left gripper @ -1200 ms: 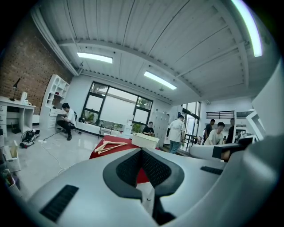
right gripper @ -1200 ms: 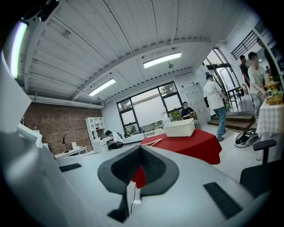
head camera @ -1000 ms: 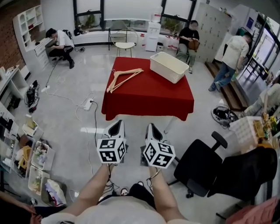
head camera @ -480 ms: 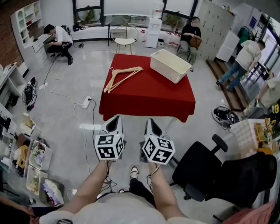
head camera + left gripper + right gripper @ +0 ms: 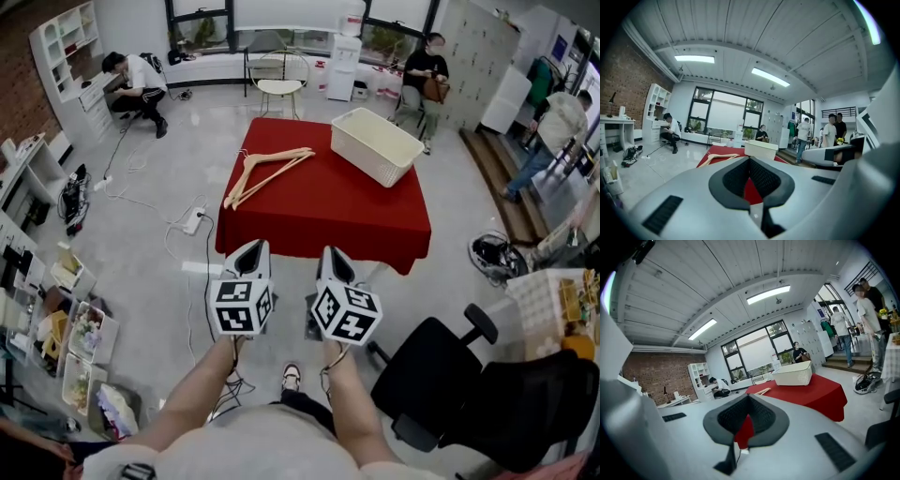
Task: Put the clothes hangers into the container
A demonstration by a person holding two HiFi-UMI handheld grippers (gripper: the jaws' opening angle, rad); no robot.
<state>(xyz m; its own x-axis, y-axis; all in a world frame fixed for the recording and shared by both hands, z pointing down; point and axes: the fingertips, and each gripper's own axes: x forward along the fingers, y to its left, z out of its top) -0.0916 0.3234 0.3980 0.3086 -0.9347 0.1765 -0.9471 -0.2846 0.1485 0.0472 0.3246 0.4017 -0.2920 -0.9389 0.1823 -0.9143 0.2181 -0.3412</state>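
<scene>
Room: open office with a pale grey floor; people sit or walk by the windows and lockers, well apart from the work.
Surface: square table under a red cloth (image 5: 328,216), ahead of the person.
Hangers: pale wooden clothes hangers (image 5: 265,171), piled flat near the tabletop's far-left corner, free to be picked up.
Container: white slatted plastic basket (image 5: 377,145) at the far-right corner, apart from the hangers, open top upward to receive them.
Left gripper (image 5: 251,255): jaws clenched on nothing, short of the near edge.
Right gripper (image 5: 332,261): jaws likewise pressed together, empty, beside the left.
Stage: judged an approach; no hanger is in the basket yet.
</scene>
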